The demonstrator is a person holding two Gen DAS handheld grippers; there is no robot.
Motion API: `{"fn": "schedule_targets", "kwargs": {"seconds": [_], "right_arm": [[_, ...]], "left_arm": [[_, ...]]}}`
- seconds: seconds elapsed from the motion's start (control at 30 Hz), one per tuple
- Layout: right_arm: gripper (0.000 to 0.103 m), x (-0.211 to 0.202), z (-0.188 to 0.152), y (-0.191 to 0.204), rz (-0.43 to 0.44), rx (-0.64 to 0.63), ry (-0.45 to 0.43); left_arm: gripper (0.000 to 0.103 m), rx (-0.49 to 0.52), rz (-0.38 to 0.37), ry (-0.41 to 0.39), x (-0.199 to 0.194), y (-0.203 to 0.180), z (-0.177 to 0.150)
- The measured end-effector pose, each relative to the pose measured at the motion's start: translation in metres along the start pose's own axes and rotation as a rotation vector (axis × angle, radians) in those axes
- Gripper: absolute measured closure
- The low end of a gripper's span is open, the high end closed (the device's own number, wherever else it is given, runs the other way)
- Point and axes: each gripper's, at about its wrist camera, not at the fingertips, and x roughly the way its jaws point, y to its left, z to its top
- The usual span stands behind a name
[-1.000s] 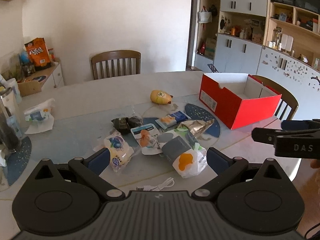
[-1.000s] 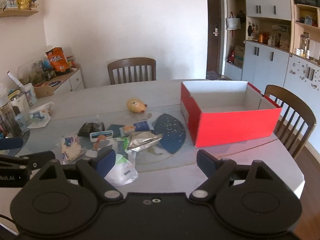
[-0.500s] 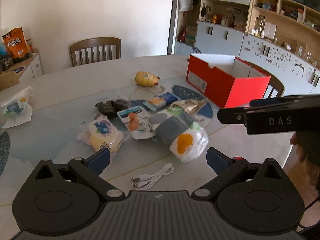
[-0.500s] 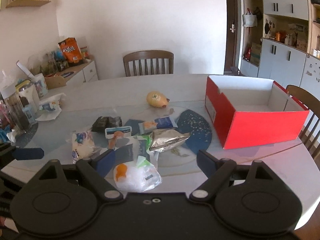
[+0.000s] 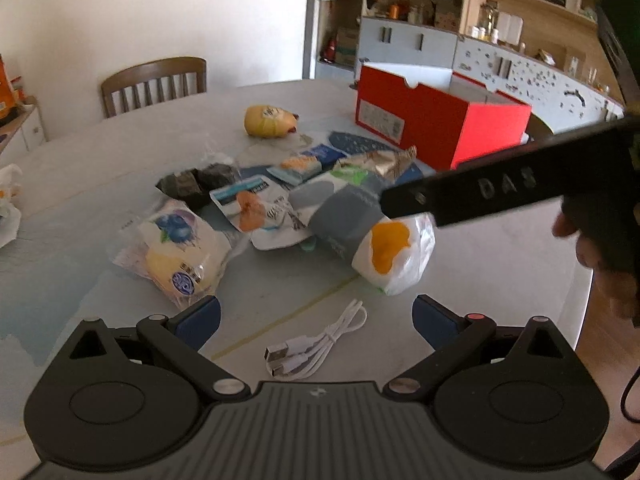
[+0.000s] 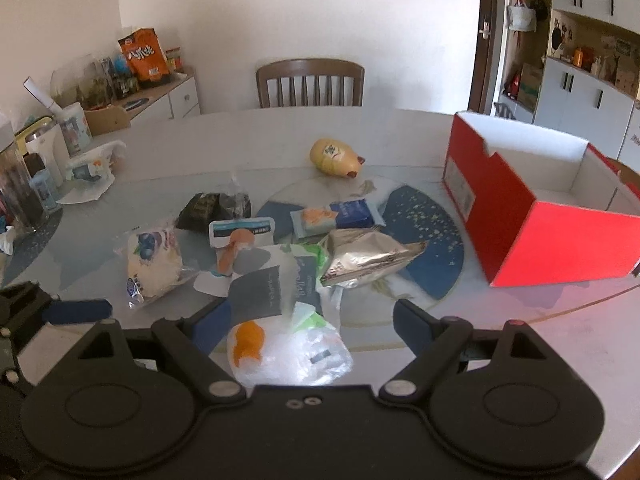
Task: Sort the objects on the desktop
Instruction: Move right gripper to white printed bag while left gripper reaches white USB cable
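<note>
Both wrist cameras look forward and down from the table's [image 5: 480, 264] near edge – the left view low and close, angled right toward the red box [image 5: 432, 128], the right view higher – sharing the central packet pile [image 6: 280, 264].

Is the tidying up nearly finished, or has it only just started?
Only just started. The red box shows nothing inside where its floor is visible. Neither the left gripper nor the right gripper holds anything; both are open. Left to sort: the snack packets, the yellow toy and the white cable, all lying on the table.
</note>
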Motion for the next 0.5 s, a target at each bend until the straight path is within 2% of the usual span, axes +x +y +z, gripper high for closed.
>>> {"fn": "schedule_targets", "kwargs": {"seconds": [0.1,0.33,0.47,0.5], "right_arm": [[0.015,0.010,0.002,0.003,0.007,-0.004,0.008],[0.015,0.027,0.004,0.008,0.003,0.004,0.041],[0.015,0.033,0.003,0.011,-0.001,0.002,0.055],[0.015,0.034,0.003,0.012,-0.004,0.002,0.058]], "left_arm": [[0.001,0.012,-0.015,0.014,0.007,0.003,-0.004],[0.013,0.021,-0.039,0.050,0.019,0.011,-0.012],[0.029,0.026,-0.056,0.065,0.024,0.013,-0.013],[0.029,0.030,-0.056,0.063,0.024,0.013,-0.013]]}}
